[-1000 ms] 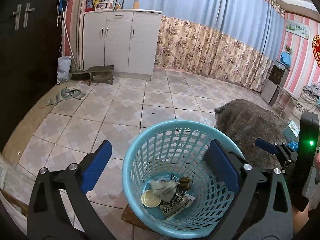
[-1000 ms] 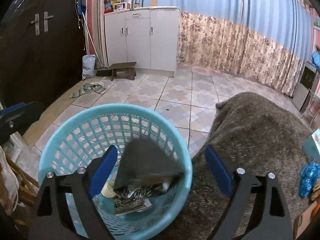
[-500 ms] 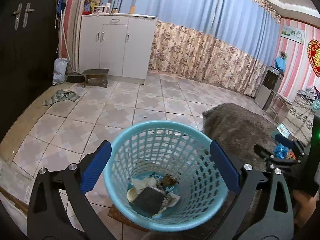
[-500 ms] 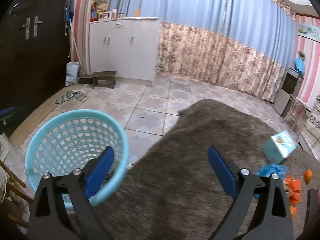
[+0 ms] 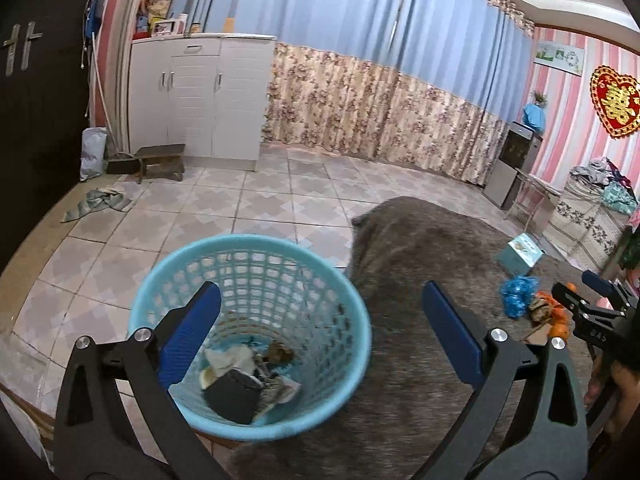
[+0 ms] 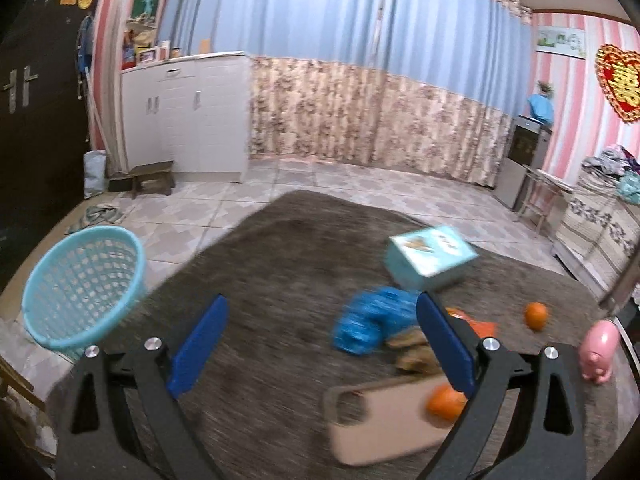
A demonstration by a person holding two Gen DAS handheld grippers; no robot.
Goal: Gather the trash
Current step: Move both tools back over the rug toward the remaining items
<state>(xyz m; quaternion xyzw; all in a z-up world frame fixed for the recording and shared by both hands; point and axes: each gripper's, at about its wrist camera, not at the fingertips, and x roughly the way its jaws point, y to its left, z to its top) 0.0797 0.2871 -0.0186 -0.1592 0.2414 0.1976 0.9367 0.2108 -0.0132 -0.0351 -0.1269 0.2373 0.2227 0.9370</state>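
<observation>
A light blue mesh basket point(image 5: 344, 300) stands at the left edge of a grey furry table cover point(image 5: 420, 248); it holds a dark packet point(image 5: 234, 396), white wrappers and other scraps. My left gripper point(image 5: 320, 340) is open and empty over the basket's right rim. My right gripper point(image 6: 322, 344) is open and empty above the cover, near a crumpled blue wrapper point(image 6: 372, 316), brown scraps point(image 6: 412, 350) and orange peel point(image 6: 478, 324). The basket shows at the left in the right wrist view point(image 6: 60, 340). The right gripper shows at the far right of the left wrist view point(image 5: 584, 300).
On the cover lie a teal tissue box point(image 6: 430, 258), a beige phone case point(image 6: 384, 420), two oranges point(image 6: 446, 400) and a pink piggy bank point(image 6: 600, 350). White cabinets point(image 5: 200, 92) and a low stool point(image 5: 160, 156) stand across the tiled floor.
A dark packet dropped from my right gripper into the basket. My right gripper then swung right, away from the basket, to the trash on the cover. My left gripper drifted right.
</observation>
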